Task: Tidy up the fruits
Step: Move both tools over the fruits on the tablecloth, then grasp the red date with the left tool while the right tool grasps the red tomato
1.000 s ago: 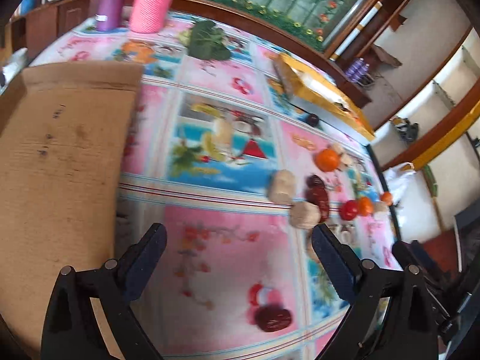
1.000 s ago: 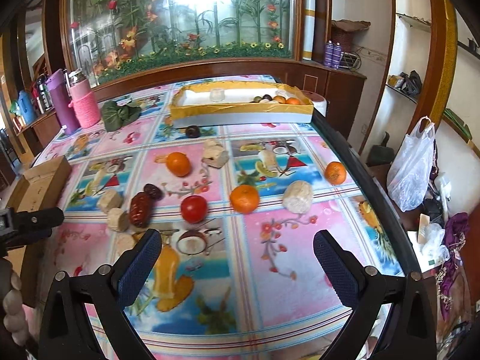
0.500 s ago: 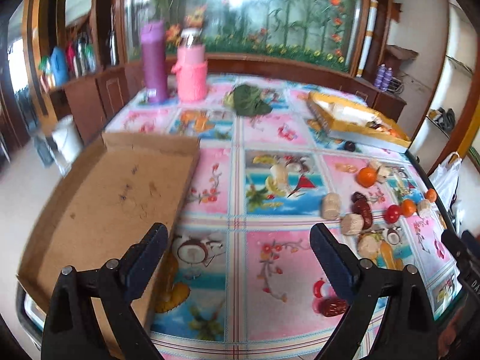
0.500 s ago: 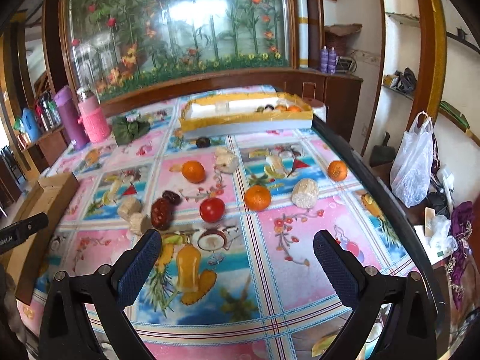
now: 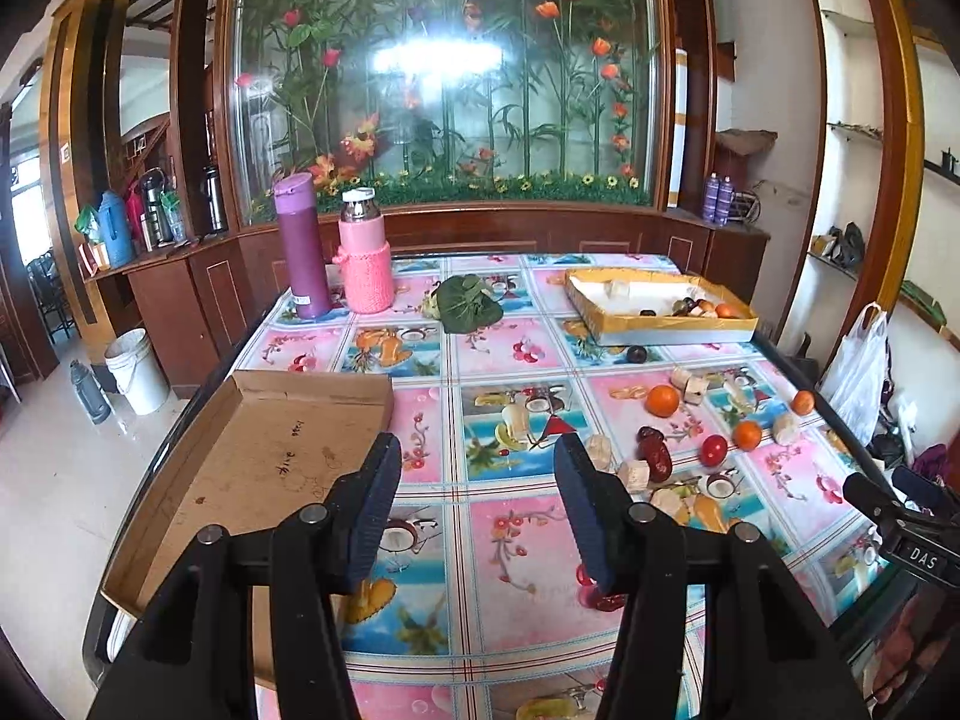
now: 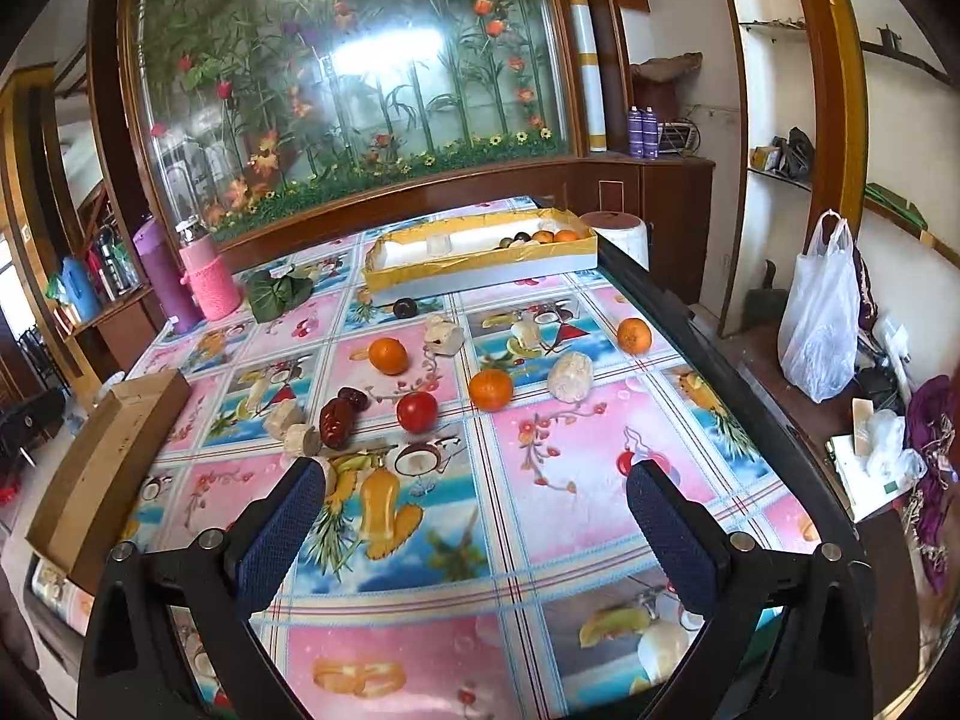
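Left claw: jaws have just been closing, now half-narrowed, nothing between them; cardboard tray to its left. Right claw: wide open, empty. Fruits lie loose on the table ahead of it: dates ahead-left, tomato and oranges straight ahead. Probably light; round, smooth skins may roll or slip, the tomato bruises. Grip across the widest middle.

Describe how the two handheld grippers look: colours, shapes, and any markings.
Both grippers, left gripper and right gripper, have black angular plastic frames with silver pivot pins. Their fingers carry dark blue, dotted-texture pads. The right one's body, seen from the left camera, bears white "DAS" lettering.
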Available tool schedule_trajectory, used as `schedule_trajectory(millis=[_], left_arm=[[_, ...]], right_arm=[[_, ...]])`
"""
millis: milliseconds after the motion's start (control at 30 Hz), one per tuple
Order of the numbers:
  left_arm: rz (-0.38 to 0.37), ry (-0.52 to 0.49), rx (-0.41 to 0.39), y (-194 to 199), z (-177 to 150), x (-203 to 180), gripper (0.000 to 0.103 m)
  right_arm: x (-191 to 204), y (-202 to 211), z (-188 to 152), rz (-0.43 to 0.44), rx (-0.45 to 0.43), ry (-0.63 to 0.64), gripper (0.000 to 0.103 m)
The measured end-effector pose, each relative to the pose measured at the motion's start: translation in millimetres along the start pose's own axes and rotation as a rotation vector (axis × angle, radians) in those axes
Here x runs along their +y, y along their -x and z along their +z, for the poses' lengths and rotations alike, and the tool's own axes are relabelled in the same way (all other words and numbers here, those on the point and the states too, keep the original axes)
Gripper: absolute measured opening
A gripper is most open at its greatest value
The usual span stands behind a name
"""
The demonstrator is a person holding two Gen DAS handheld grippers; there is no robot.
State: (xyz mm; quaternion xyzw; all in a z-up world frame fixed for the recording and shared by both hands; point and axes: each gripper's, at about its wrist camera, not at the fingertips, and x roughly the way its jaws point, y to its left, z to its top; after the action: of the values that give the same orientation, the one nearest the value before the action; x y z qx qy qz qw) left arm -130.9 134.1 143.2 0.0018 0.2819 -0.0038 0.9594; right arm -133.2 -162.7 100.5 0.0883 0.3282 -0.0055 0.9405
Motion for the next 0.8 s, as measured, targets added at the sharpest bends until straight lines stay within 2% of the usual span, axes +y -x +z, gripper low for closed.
schedule_trajectory(millis=[133,267,500,667,800], left_arm=[[-0.017,-0.002,0.032,-2.6,-6.5,-1.7,0.056],[-0.070,0.014,0.126,-25.1,-20.0,-4.8,0.056],[-0.133,-0.026,0.266,-68.5,-44.9,-21.2,0.056],[-0.207,-0.064,0.342,-90.3,-59.6,-36.1,0.056],[-0.247,-0.120,0.369,-97.7,-68.5,-53.4,0.054]], right_arm=[[-1.2,8.4,-2.5,0.050,0.007,-0.003,0.094],[1.5,3.3,-7.5,0.072,0.029,0.015,0.083],[-11.8,-33.3,-8.6,0.094,0.120,-0.023,0.067],[-12.3,-66.6,-0.8,0.113,0.173,-0.025,0.066],[-2.8,-96.2,11.3,0.132,0.202,-0.007,0.066]])
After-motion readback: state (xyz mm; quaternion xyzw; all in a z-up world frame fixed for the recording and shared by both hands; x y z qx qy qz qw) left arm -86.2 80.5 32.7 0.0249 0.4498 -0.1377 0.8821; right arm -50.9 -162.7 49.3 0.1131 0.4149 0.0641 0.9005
